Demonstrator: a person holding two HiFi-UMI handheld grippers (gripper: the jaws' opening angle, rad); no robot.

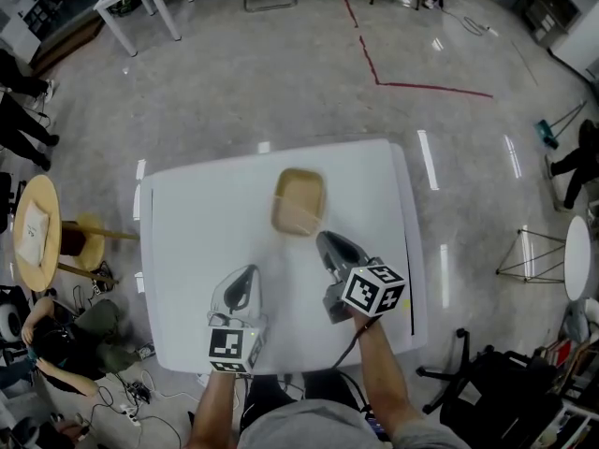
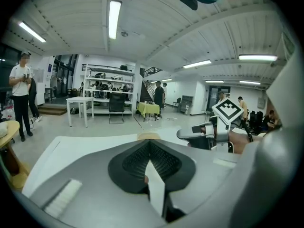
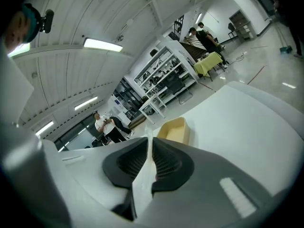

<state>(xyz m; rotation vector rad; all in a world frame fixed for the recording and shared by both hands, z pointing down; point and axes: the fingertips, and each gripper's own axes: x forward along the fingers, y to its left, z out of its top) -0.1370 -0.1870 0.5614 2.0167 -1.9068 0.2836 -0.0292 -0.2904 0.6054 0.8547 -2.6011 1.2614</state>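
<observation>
Indoors, white table [image 1: 201, 241], tan tray [image 1: 299, 200], glossy grey floor [image 1: 281, 73]

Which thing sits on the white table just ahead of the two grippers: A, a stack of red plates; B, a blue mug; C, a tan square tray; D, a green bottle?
C: the head view shows a tan square tray on the white table, just beyond the tips of the left gripper and the right gripper.
</observation>
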